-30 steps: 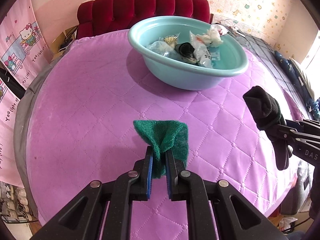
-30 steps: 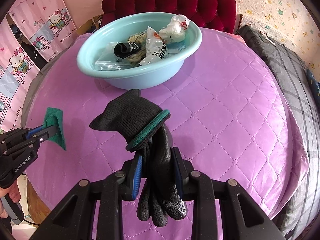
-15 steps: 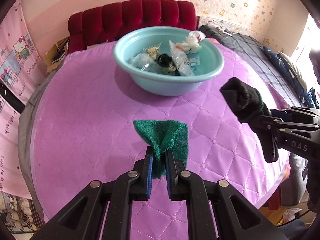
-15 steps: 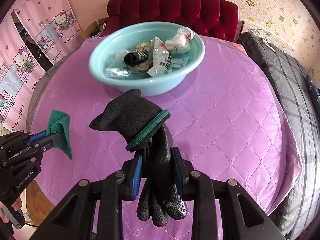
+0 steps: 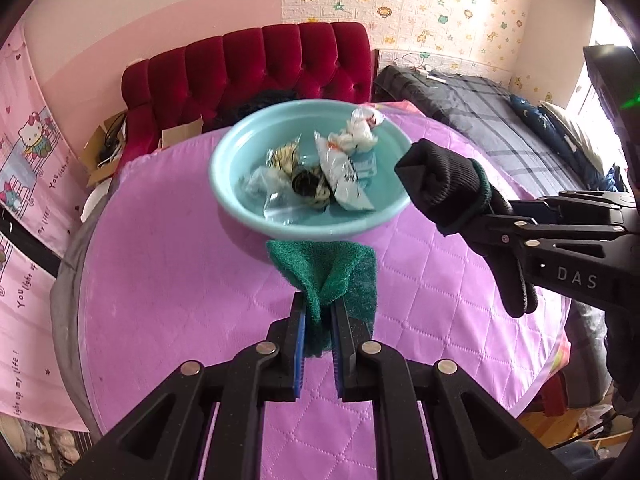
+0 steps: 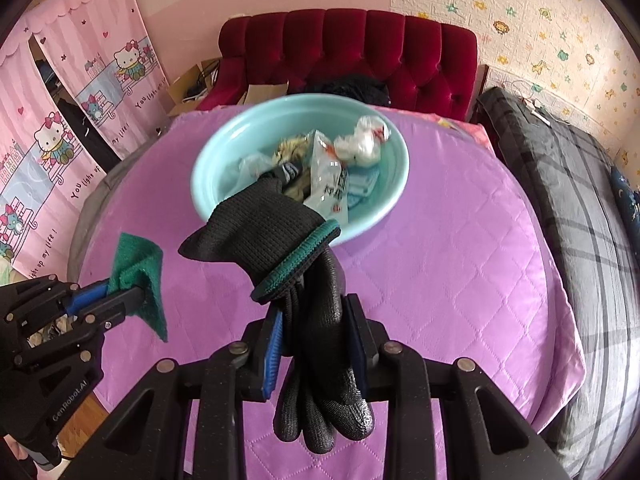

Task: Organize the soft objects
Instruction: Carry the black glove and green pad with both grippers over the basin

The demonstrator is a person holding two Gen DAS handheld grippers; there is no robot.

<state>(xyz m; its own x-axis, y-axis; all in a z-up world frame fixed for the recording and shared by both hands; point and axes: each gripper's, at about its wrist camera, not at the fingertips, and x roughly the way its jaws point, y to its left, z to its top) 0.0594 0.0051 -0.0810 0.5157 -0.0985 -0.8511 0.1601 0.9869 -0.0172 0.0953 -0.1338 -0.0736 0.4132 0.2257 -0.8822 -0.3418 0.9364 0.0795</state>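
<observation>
My left gripper (image 5: 318, 320) is shut on a folded green cloth (image 5: 326, 270) and holds it above the purple quilted table (image 5: 160, 280), near the front of a light blue basin (image 5: 224, 160). My right gripper (image 6: 314, 328) is shut on a black glove with a green cuff (image 6: 276, 240), held in the air over the table in front of the basin (image 6: 396, 192). The glove also shows in the left wrist view (image 5: 448, 184), and the cloth in the right wrist view (image 6: 140, 264). The basin holds plastic bags and small soft items (image 5: 340, 168).
A red tufted sofa (image 5: 256, 64) stands behind the round table. A grey plaid bed (image 6: 580, 184) lies to the right. Pink cartoon curtains (image 6: 60, 112) hang at the left. Cardboard boxes (image 5: 180, 132) sit by the sofa.
Both grippers have risen and pulled back from the table with their loads still held; the basin now appears farther away and smaller. The glove has moved closer to the basin's rim.
</observation>
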